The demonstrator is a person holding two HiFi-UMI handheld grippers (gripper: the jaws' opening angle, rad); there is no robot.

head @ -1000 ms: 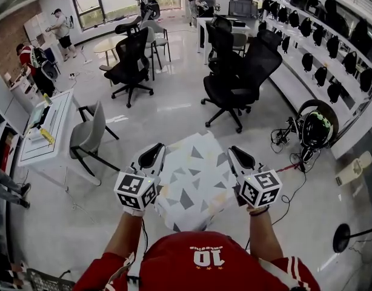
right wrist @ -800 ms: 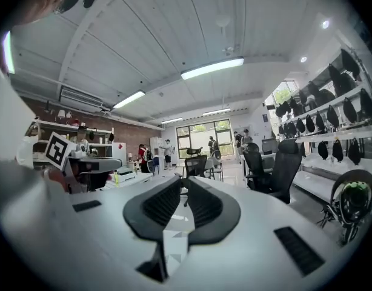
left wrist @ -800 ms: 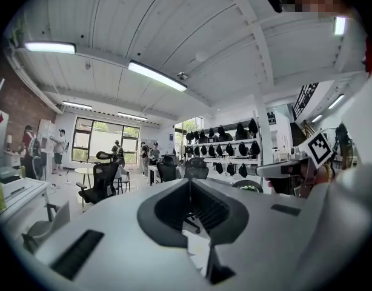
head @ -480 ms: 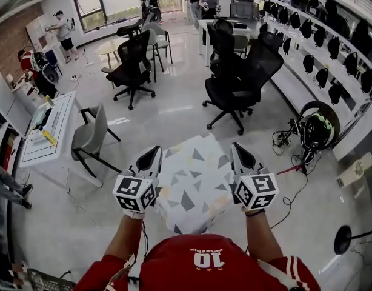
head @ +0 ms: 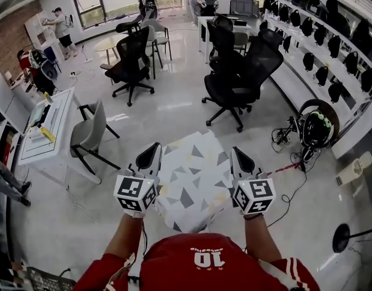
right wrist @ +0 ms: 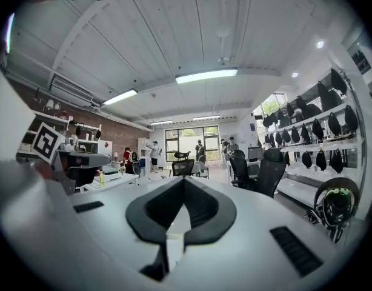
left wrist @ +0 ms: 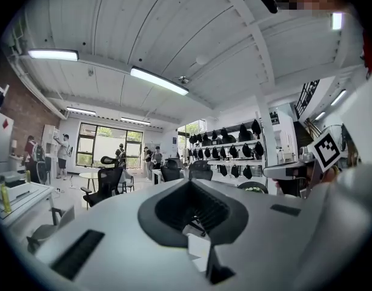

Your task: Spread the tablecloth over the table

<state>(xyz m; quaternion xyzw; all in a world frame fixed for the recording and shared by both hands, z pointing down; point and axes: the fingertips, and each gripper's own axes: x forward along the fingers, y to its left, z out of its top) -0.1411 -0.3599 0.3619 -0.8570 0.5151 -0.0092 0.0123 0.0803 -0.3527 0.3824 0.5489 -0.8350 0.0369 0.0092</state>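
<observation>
- In the head view the tablecloth (head: 195,180) sits between my two tools. It lies at 3 o'clock from the left tool (head: 154,151) and at 9 o'clock from the right tool (head: 236,154), touching both.
- Its long axis runs roughly from 6 to 12 o'clock, away from my chest. The tools sit on its two long edges, toward the 12 o'clock end. Neither hand is nearer, and they are about level with each other.
- The left tool is closed on the cloth: the left gripper view shows a white sliver of fabric (left wrist: 198,248) pinched in the gap between the jaws.
- The right tool is closed in the same way, with a white strip (right wrist: 175,232) caught between its pads in the right gripper view.
- I judge that the coming move turns on the 9-to-3 line: both hands need to pull evenly apart so the sheet stays flat as it goes down.
- The cloth hides whatever is beneath it, so I cannot tell whether the desk already lies under it.
- The cloth looks thin and soft. It is white with scattered grey and pale yellow triangles, and it has a slack, draped corner at 6 o'clock.
- The tools are hard white shells with black ribbed pads, and each carries a black-and-white marker cube.
- Black office chairs (head: 234,71) stand well apart at 12 o'clock on a glossy pale floor (head: 174,108).
</observation>
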